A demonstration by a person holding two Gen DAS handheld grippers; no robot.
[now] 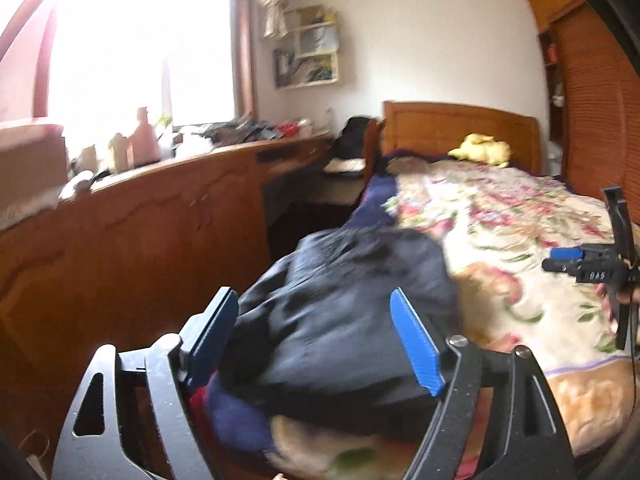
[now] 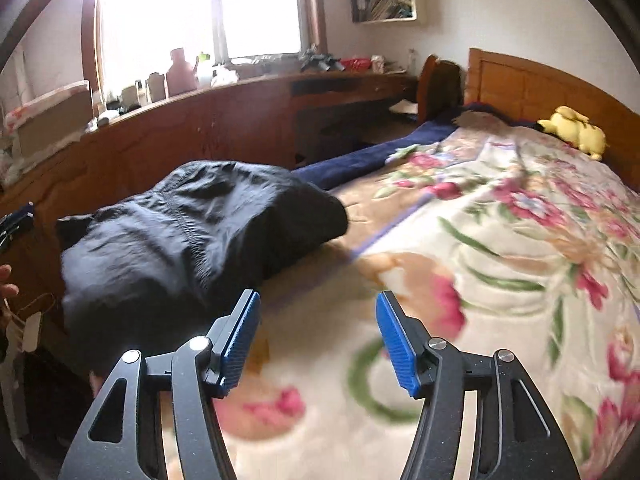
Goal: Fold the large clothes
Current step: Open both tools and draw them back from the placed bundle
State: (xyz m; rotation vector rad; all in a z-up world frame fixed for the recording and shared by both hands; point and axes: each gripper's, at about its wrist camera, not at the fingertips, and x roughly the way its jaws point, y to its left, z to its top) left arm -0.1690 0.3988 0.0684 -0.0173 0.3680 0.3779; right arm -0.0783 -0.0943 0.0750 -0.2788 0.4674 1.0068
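A dark navy garment [image 1: 344, 312] lies bundled in a thick fold at the left edge of the bed, on the floral blanket [image 1: 500, 232]. My left gripper [image 1: 312, 296] hovers just above and in front of it, open, its blue pads [image 1: 416, 340] wide apart and not pressing the cloth. In the right wrist view the garment [image 2: 192, 236] is at the upper left. My right gripper [image 2: 316, 300] is open over bare floral blanket [image 2: 500, 240], to the right of the garment, nothing between its fingers. It also shows side-on at the right edge of the left wrist view [image 1: 560, 260].
A long wooden cabinet [image 1: 140, 220] with a cluttered top runs along the bed's left side under a bright window. A wooden headboard [image 2: 532, 88] and a yellow plush toy [image 2: 576, 130] are at the far end. A wardrobe [image 1: 596, 112] stands to the right.
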